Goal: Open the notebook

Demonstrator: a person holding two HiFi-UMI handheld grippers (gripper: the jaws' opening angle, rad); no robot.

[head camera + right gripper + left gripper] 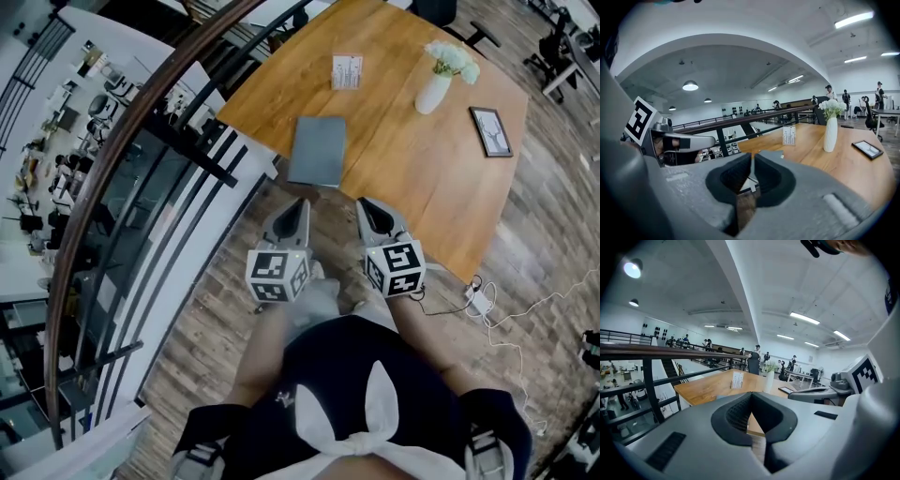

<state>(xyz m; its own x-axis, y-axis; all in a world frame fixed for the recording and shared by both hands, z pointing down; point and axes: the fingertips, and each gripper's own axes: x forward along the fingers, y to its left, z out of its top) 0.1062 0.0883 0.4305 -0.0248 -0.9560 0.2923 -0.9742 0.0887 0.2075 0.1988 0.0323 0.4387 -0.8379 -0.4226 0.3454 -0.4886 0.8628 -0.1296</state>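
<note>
Lying shut on the wooden table (405,171) is a grey notebook (317,150)

From the middle of the wooden table (422,178), a small card stand (347,71) sits at eleven o'clock, a white vase (433,93) of pale flowers at one, and a flat picture frame (491,131) at three. A curved railing (86,214) runs past at nine. A white charger (479,298) lies on the floor at five.
</note>
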